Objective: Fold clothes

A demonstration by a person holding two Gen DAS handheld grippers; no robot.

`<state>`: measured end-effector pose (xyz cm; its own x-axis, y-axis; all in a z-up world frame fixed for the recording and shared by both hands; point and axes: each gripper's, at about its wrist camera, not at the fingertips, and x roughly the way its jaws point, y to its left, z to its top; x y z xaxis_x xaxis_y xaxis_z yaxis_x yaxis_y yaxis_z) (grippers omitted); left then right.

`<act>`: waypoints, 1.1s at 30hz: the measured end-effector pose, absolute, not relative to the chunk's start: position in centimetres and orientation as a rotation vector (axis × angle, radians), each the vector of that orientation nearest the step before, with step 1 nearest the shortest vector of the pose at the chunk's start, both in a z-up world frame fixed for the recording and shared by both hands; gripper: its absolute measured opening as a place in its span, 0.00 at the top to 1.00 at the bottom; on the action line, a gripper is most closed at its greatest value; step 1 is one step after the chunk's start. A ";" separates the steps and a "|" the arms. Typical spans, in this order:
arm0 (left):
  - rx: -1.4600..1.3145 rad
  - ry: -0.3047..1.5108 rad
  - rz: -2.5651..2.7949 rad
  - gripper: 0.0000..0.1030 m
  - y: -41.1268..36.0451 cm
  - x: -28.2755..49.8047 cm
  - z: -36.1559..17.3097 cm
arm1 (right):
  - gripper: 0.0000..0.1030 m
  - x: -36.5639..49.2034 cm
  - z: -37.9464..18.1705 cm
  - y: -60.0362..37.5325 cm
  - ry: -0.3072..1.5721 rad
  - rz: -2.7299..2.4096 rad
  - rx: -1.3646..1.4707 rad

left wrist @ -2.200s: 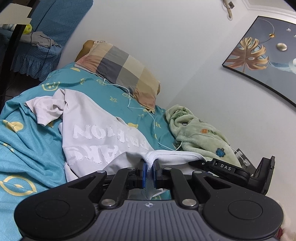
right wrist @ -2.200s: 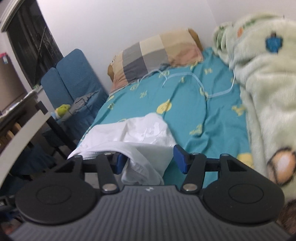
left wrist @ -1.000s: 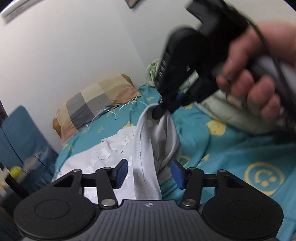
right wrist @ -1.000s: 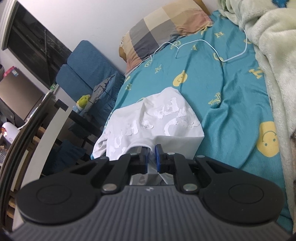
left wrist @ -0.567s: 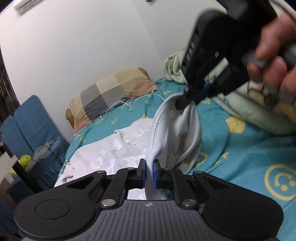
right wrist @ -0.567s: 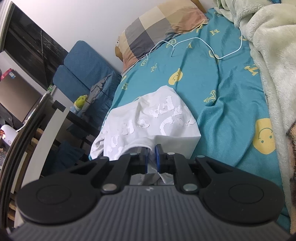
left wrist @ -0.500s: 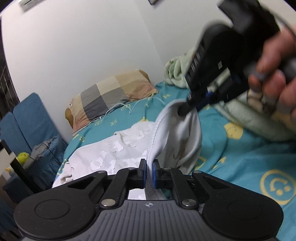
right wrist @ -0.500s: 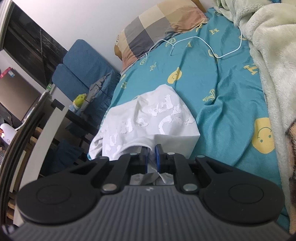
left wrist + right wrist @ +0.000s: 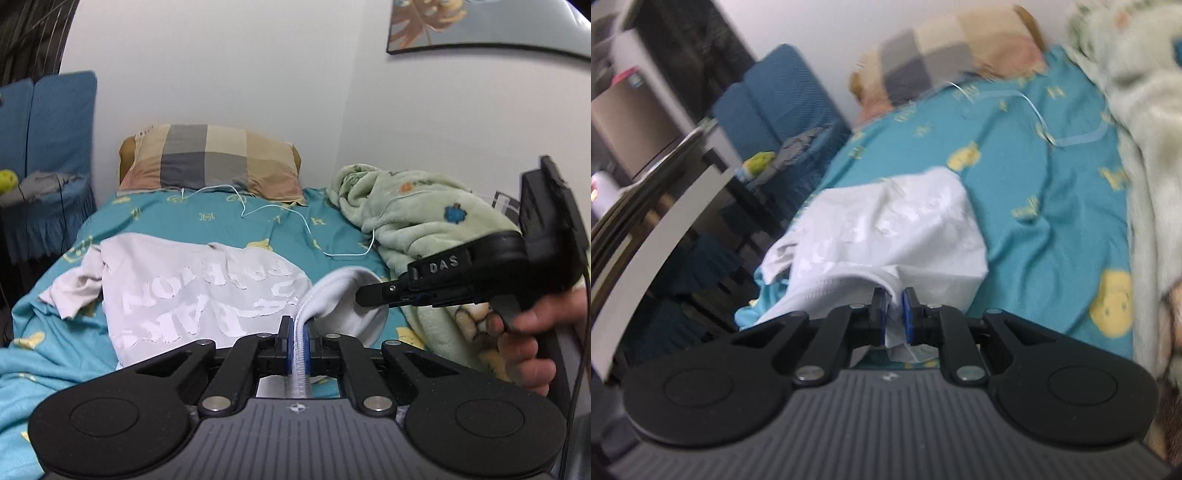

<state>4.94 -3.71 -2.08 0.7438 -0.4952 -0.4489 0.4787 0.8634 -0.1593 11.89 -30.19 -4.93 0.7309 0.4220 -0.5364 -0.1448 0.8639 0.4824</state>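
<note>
A white T-shirt (image 9: 192, 295) with cracked white lettering lies on the teal bed sheet (image 9: 221, 221). My left gripper (image 9: 298, 334) is shut on the shirt's ribbed hem, which rises between its blue pads. My right gripper (image 9: 894, 310) is shut on another part of the same hem of the shirt (image 9: 905, 221). In the left wrist view the right gripper (image 9: 364, 295) comes in from the right, held by a hand, its tip pinching the cloth just ahead of my left fingers. The hem arches between the two grips.
A checked pillow (image 9: 210, 162) lies at the head of the bed. A white cable (image 9: 295, 218) runs across the sheet. A pale green blanket (image 9: 424, 214) is heaped along the right wall. A blue chair (image 9: 44, 147) stands left of the bed, and a desk edge (image 9: 657, 221) is nearby.
The left gripper closed on the hem about half a second ago and has since swung to face the pillow. The right gripper stayed shut on the shirt and dropped lower and to the right.
</note>
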 end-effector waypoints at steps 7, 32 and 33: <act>-0.135 0.510 -0.526 0.94 -1.8 5.5 -1.9 | 0.87 11.4 -4.6 -28.4 0.712 0.398 0.343; -0.207 0.577 -0.494 0.94 -0.7 7.4 -3.7 | 0.87 10.4 -3.5 -30.6 0.683 0.322 0.448; -0.202 0.578 -0.491 0.94 -0.8 7.4 -3.7 | 0.87 10.3 -3.4 -30.6 0.687 0.323 0.444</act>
<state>7.44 -0.80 -3.75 0.7270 -0.4978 -0.4730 0.3870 0.8660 -0.3167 10.29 -30.58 -3.44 0.7298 0.4262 -0.5346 -0.1403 0.8586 0.4930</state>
